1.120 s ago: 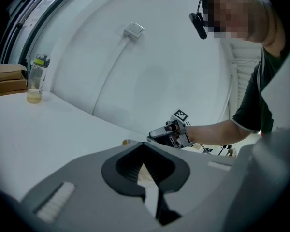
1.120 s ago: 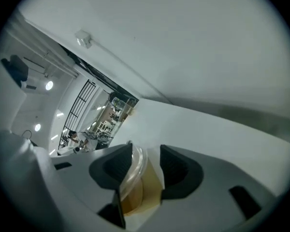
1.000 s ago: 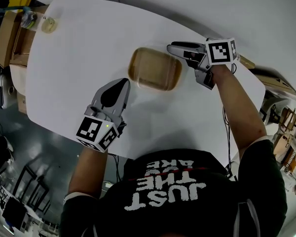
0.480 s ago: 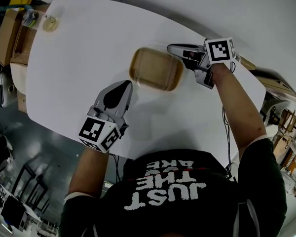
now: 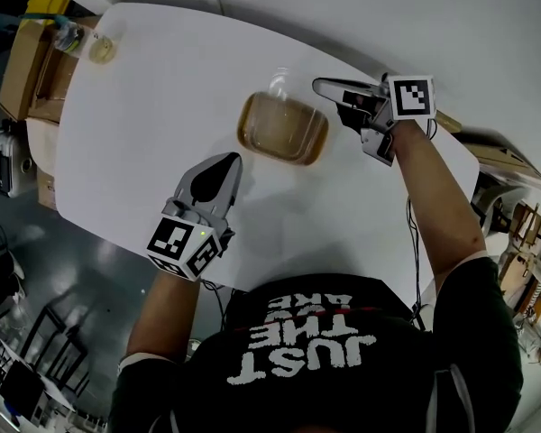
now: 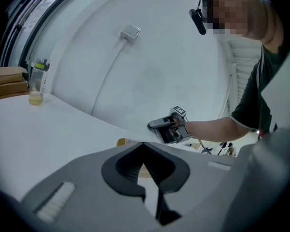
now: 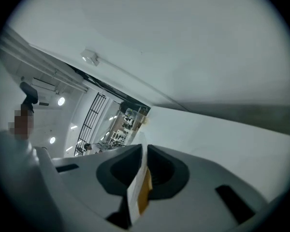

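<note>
A brown rectangular food container (image 5: 282, 129) with a clear lid lies in the middle of the white table (image 5: 144, 124). My right gripper (image 5: 323, 88) is shut on its far right corner. In the right gripper view a thin strip of clear lid and brown rim (image 7: 141, 192) is pinched in my right gripper (image 7: 144, 153). My left gripper (image 5: 224, 162) hovers just left of the container's near edge, shut and holding nothing. In the left gripper view my left gripper (image 6: 145, 151) points at a sliver of the container (image 6: 121, 142) and at the right gripper (image 6: 159, 125) beyond.
A bottle with a green cap (image 6: 37, 81) stands at the table's far left corner, next to a small round cup (image 5: 102, 49). Cardboard boxes (image 5: 32, 61) sit just off that corner. A white wall (image 6: 150, 57) runs behind the table.
The right gripper has risen slightly with the container's corner, and the strip between its jaws looks thinner. The left gripper has hardly moved.
</note>
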{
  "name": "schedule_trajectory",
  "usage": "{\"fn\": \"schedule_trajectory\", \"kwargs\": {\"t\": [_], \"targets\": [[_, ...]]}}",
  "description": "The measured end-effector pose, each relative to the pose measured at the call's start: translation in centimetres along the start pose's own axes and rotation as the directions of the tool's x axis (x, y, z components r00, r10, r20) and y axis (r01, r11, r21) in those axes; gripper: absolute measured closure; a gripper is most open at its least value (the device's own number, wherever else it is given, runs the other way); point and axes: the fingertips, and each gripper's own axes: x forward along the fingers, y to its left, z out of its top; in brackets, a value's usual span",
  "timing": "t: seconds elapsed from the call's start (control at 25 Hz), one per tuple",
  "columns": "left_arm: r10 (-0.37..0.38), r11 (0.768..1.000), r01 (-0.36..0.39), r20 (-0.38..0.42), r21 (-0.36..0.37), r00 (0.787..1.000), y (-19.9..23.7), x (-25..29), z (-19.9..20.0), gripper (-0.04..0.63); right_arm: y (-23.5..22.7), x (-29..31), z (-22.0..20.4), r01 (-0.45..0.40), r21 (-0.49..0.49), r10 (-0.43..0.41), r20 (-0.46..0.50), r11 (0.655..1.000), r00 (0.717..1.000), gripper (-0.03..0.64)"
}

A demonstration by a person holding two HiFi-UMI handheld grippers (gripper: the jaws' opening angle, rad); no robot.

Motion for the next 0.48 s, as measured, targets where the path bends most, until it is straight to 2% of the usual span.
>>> {"fn": "schedule_trajectory", "kwargs": {"t": [0.24, 0.36, 0.48], "targets": [[0.006, 0.999, -0.007, 0.037, 0.036, 0.999, -2.2, -1.0, 2.3, 0.588, 3.9, -3.4, 2.1, 0.015, -0.091, -0.006, 0.094, 0.996, 0.996, 0.58], [0.002, 0.998, -0.006, 0.061, 0.065, 0.998, -5.1, -1.5, 3.5, 0.588, 6.5, -6.7, 2.5, 0.04, -0.137, -0.019, 0.151, 0.99, 0.988, 0.581], [0.0, 0.996, -0.007, 0.08, 0.085, 0.997, -5.8, -2.1, 4.8, 0.588, 8.1, -7.9, 3.1, 0.066, -0.167, -0.034, 0.189, 0.984, 0.981, 0.58]]}}
